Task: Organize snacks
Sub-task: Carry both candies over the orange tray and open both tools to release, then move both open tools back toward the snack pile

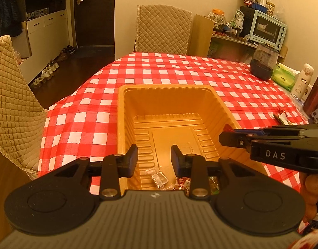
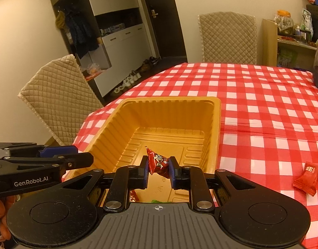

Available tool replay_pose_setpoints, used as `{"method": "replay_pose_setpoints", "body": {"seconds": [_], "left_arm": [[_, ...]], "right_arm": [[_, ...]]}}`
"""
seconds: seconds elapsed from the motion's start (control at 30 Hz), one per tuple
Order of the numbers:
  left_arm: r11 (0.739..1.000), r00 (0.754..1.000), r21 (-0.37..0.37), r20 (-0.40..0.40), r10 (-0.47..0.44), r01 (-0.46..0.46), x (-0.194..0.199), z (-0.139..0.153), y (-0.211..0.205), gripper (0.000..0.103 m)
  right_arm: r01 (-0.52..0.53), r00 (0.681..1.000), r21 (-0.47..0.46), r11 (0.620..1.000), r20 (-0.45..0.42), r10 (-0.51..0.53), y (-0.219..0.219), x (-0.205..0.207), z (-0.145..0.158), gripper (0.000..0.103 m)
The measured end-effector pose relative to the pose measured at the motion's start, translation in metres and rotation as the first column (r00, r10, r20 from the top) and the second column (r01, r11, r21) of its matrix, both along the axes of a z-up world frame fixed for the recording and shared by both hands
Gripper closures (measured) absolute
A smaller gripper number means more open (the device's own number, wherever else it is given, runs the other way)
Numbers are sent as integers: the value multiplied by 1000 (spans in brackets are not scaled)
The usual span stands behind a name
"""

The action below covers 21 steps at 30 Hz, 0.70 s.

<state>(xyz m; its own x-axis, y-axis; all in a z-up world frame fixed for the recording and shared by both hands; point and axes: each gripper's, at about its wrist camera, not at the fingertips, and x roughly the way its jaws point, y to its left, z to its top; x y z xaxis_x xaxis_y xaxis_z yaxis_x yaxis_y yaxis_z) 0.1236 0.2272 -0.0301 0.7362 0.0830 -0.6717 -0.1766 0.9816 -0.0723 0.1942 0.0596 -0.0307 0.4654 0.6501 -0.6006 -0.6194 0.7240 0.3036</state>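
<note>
- Dropping a sweet into the tray is judged the step in hand: a red-wrapped candy is pinched between the pads of the right gripper, held over the yellow tray at centre of the right wrist view.
- Left gripper is seen lower centre of its own view w/ fingers spread, nothing between them; it hangs over the tray's near end, where a few wrapped snacks lie on the tray floor.
- Next move, as judged: right jaws to be let apart so the candy falls inside the tray walls, not on the rim; then another piece to be fetched.
- One more red candy is left on the cloth at lower right, well apart from the tray.
- Surface: table under a red-and-white checked cloth.
- Room: quilted beige chair at top centre, pale blue toaster oven upper right, shoes by cabinets at left.
</note>
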Motion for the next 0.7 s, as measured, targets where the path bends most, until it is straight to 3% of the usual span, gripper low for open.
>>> {"method": "replay_pose_setpoints", "body": {"seconds": [0.2,0.33,0.7], "left_arm": [[1000,1000,-8,2,9,-9,-2,1,2,70],[1000,1000,-11,4,11,-11,-4,2,2,70],[1000,1000,-16,24,-1,2,-10,14,-9,70]], "right_arm": [[7,1000,74,997,-17,-6,-4,1,3,80],[31,1000,94,995,-7,-30,-12,1,8,66],[137,990,82,987,19,-139,-50,-18,17,64]]}}
